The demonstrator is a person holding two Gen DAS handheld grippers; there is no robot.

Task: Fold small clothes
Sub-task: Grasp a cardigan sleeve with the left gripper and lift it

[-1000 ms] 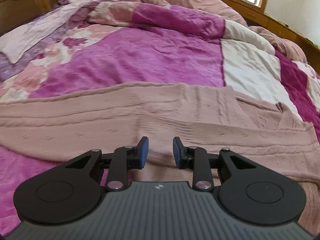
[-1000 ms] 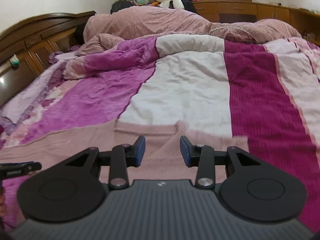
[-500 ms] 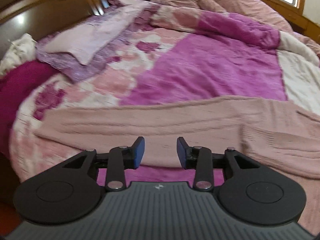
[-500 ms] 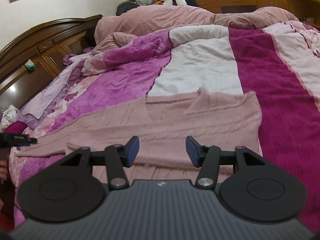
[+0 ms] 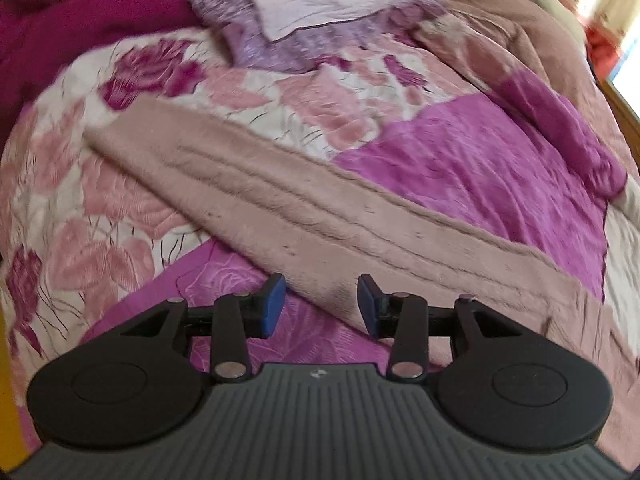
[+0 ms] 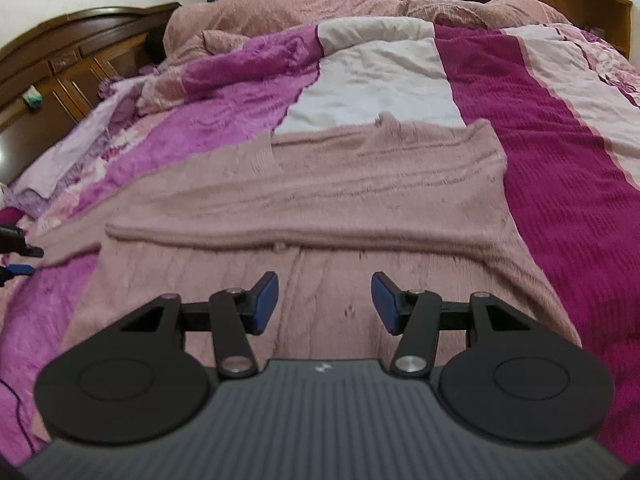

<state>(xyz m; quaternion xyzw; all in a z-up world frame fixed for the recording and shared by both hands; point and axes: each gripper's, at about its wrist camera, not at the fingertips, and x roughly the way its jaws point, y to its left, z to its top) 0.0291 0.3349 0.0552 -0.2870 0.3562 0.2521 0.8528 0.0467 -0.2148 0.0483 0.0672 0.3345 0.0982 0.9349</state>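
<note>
A dusty pink knitted sweater (image 6: 320,200) lies spread flat on the bed quilt (image 6: 560,200). In the right wrist view its body fills the middle, with a fold running across it. My right gripper (image 6: 324,304) hovers open just above the body, nothing between its blue pads. In the left wrist view one long sleeve (image 5: 280,208) runs diagonally from upper left to lower right. My left gripper (image 5: 320,304) sits over the sleeve's near edge, its jaws opening, with the edge between them but not pinched. The left gripper (image 6: 16,256) also shows at the right view's left edge.
A lilac cloth (image 5: 304,4) and dark magenta fabric (image 5: 80,20) lie beyond the sleeve's end. A heaped pink blanket (image 6: 300,4) lies at the far side of the bed, and a dark wooden headboard (image 6: 60,68) stands at the left.
The left gripper swung left along the sleeve and rolled, so the sleeve now runs diagonally. The right gripper drew back, bringing the sweater's body into view. Both pairs of jaws widened.
</note>
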